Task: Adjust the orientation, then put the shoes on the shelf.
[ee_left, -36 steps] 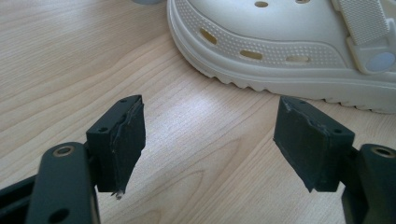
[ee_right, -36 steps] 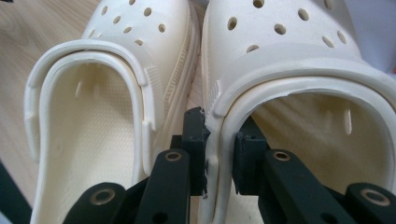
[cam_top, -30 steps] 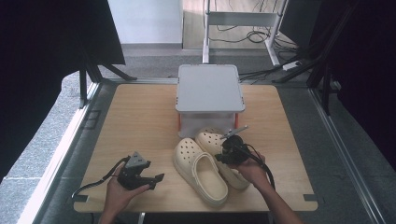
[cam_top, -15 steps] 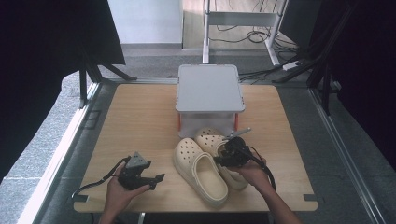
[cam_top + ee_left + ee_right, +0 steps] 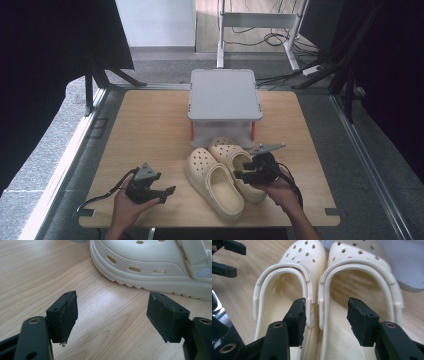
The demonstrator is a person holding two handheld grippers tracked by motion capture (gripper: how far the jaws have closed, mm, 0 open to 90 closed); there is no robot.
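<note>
On the worktop (image 5: 150, 125), two cream clogs (image 5: 214, 182) lie side by side, the right gripper (image 5: 243, 174), jaws just opening, straddling their touching inner walls ungripped, while the left gripper (image 5: 167, 192) rests wide open, empty.

You are working over a table (image 5: 150, 130) showing pale wood grain with a smooth, satin finish. The two clogs (image 5: 317, 290) are presenting as cream moulded foam plastic, matt, with ribbed soles and pebbled footbeds. The grey box (image 5: 225, 95) is looking like matt plastic. Your gripper pads (image 5: 68, 315) are showing black rubber, matt and frayed at the edges.
</note>
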